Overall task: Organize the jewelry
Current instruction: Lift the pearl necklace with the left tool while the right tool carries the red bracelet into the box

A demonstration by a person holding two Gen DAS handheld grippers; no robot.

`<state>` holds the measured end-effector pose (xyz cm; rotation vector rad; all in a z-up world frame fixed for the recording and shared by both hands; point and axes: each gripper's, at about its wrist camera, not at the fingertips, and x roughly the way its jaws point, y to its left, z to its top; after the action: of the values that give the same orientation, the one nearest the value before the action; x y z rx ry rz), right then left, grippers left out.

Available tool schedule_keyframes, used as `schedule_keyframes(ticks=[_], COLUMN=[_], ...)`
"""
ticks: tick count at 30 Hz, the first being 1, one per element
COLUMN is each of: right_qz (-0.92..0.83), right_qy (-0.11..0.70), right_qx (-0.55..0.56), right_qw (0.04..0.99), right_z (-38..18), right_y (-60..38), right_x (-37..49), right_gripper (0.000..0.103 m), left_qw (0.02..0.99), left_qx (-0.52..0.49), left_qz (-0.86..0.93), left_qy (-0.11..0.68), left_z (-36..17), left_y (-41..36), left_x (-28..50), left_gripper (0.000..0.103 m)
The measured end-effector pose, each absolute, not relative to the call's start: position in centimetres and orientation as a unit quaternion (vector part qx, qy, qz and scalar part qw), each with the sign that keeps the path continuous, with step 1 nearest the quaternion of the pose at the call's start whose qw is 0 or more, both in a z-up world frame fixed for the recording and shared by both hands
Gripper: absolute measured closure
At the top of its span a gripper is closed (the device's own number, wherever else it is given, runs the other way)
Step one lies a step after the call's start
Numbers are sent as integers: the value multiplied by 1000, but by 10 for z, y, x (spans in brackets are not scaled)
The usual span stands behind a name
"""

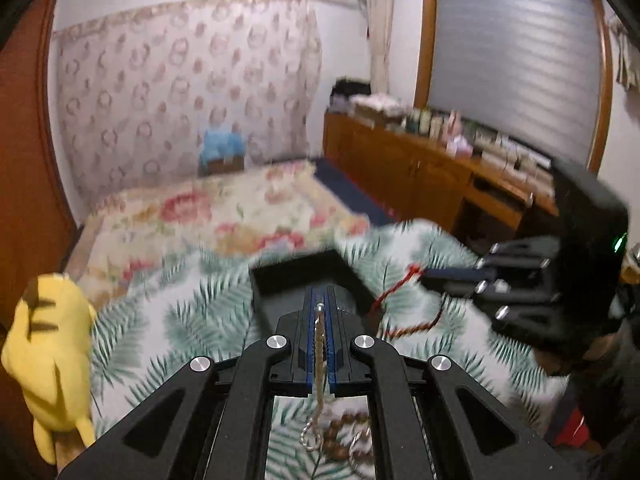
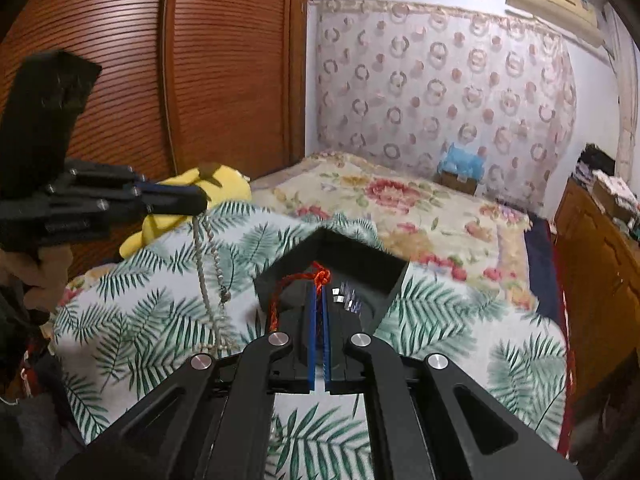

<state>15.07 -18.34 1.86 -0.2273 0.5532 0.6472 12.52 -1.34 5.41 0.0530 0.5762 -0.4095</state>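
Both tools are clamped on jewelry right now. The left tool pinches a pale silvery bead chain, which dangles toward the palm-leaf print bedspread. The right tool pinches a red braided cord near its knot. Both hang just near the open black square box in the middle of the bed, probably so each strand drops in untangled. Brown wooden beads lie nearer, not yet picked up.
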Motion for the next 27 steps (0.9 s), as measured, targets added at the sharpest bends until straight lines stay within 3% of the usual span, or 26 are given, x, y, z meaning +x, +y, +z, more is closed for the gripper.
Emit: schedule_keyframes(ticks=[14, 27], right_qz=[311, 314], right_qy=[236, 315], right_qx=[-108, -96], right_qw=[914, 891], right_z=[58, -18], right_y=[-183, -165], right_x=[188, 228], right_gripper=[100, 100], left_qw=[959, 939], left_qx=[35, 19], left_qz=[-193, -189], left_qy=[202, 288], left_z=[151, 70], left_y=[-28, -27], left_x=[166, 223], left_gripper=[100, 99])
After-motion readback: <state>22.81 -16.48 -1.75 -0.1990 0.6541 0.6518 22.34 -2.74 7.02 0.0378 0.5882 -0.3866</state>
